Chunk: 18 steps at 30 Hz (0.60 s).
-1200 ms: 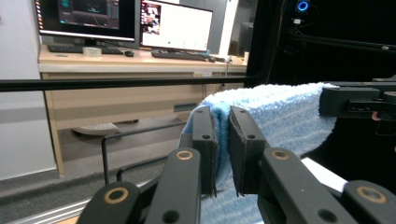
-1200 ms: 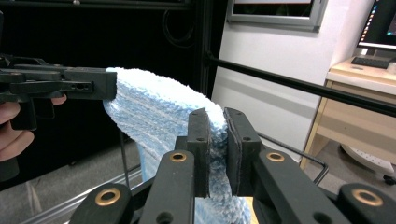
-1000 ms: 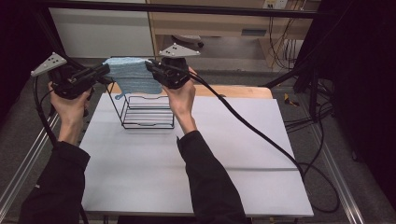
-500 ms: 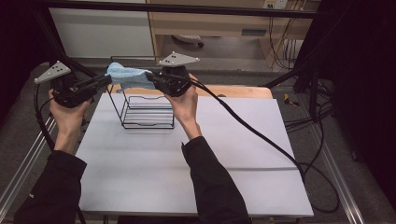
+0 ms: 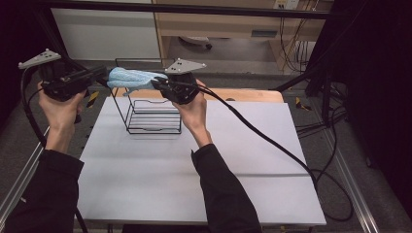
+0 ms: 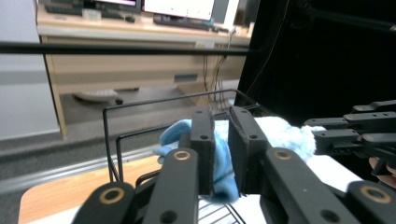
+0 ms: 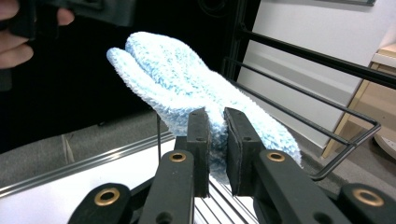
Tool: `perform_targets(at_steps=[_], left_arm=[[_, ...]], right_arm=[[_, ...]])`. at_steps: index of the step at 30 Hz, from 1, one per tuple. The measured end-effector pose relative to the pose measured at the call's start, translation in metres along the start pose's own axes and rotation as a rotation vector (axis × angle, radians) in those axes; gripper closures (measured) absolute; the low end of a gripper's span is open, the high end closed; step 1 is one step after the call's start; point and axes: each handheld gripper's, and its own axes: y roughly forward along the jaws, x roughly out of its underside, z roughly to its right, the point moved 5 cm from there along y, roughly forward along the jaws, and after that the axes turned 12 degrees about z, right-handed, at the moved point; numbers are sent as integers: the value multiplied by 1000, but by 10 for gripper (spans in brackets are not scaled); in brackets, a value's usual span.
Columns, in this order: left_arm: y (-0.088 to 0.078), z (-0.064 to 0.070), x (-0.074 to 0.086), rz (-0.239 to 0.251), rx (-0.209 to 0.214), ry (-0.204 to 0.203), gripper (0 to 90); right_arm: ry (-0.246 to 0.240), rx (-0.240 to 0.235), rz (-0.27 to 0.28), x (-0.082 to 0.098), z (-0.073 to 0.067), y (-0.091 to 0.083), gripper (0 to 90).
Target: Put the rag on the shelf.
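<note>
1. Left hand-held gripper (image 5: 99, 76): being held up over the desk's far-left corner, jaws pinching one end of a light blue fluffy cloth (image 5: 133, 78). In the left gripper view, jaws (image 6: 223, 154) standing narrow with blue fabric (image 6: 219, 161) pressed between the pads.
2. Right hand-held gripper (image 5: 156, 84): being held up near the far edge of the desk, jaws clamping the other end of the same cloth. In the right gripper view, jaws (image 7: 215, 149) sitting close together with the cloth (image 7: 196, 98) bunched between them and extending away toward the other gripper.
3. Cloth: hanging in the air between the two grippers, stretched roughly level, directly above a black wire rack (image 5: 148, 114). Not touching the desk surface. Contact between cloth and the rack's top wire: cannot tell from these views.
4. Wire rack: standing upright on the white desk (image 5: 233, 165), toward the far-left part, close to the far edge. Rack wires showing behind the cloth in the left gripper view (image 6: 140, 121) and beside it in the right gripper view (image 7: 303, 88).
5. Hands: left hand (image 5: 60, 104) gripping the left gripper's body; right hand (image 5: 194, 109) gripping the right one. Dark sleeves entering from the near edge.
6. Cabling: black cable (image 5: 272, 141) trailing from the right gripper across the desk toward the right edge and down to the floor.
7. Grey three-cornered plates sitting on top of both grippers.
</note>
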Motion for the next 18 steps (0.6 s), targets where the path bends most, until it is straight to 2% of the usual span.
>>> perform_targets(at_steps=[2,8,14,18], left_arm=[[6,3,1,-23,3,-2,832],[18,9,12,-84,8,33,874],[15,9,21,-128,14,56,892],[13,8,29,-153,15,70,892]], right_arm=[[-7,-4,-7,1,-1,0,813],[-28,-11,-24,4,-3,0,809],[-18,-16,-31,6,-4,1,794],[-4,-23,-34,6,-4,1,740]])
